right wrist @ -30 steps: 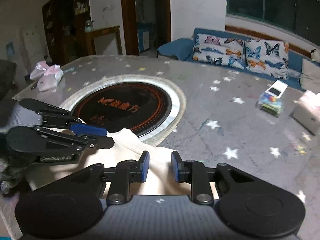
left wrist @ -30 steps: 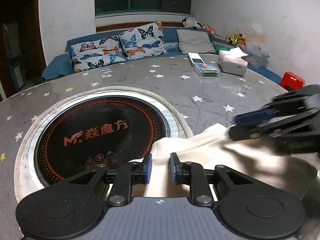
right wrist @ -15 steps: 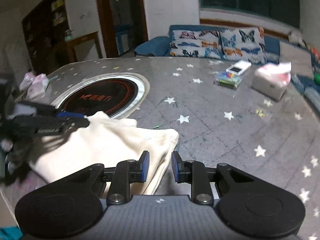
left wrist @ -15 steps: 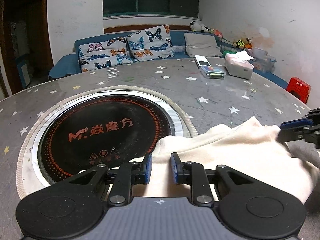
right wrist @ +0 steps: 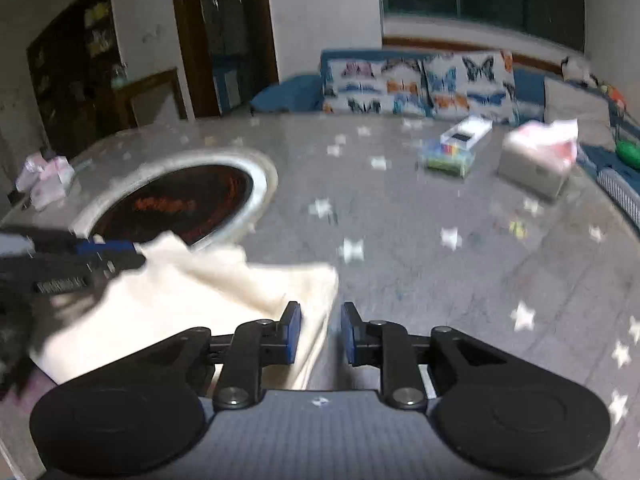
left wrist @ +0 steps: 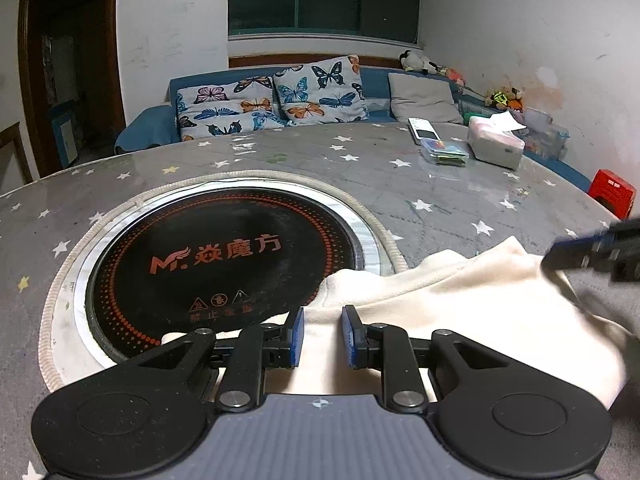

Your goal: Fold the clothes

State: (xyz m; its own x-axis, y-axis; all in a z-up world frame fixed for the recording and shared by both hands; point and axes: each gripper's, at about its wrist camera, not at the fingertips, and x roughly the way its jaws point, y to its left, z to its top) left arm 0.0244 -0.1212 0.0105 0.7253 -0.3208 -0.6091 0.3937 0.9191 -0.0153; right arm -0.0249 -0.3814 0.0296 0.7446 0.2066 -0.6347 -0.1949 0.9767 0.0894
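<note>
A cream garment (left wrist: 460, 300) lies folded flat on the star-patterned table (left wrist: 440, 200), its left end overlapping the black round cooktop (left wrist: 224, 256). My left gripper (left wrist: 322, 336) rests over the garment's near left part. A narrow gap stands between its blue pads, cloth shows in the gap, and no fold is pinched. My right gripper (right wrist: 320, 332) is at the garment's (right wrist: 192, 296) right edge. Its jaws are closing; the cloth's edge lies inside the gap against the left pad, bare table beside the right pad. Each gripper's tip shows in the other's view, blurred.
A tissue box (left wrist: 496, 146), a clear box of coloured items (left wrist: 444, 150) and a white phone box (left wrist: 424, 132) sit at the far right of the table. A pink bag (right wrist: 44, 176) lies at the far left edge. A sofa with butterfly cushions (left wrist: 272, 100) stands behind.
My right gripper has slid from beside the left one out to the garment's right edge. The cloth now lies spread wider and flatter. My left gripper has stayed in place.
</note>
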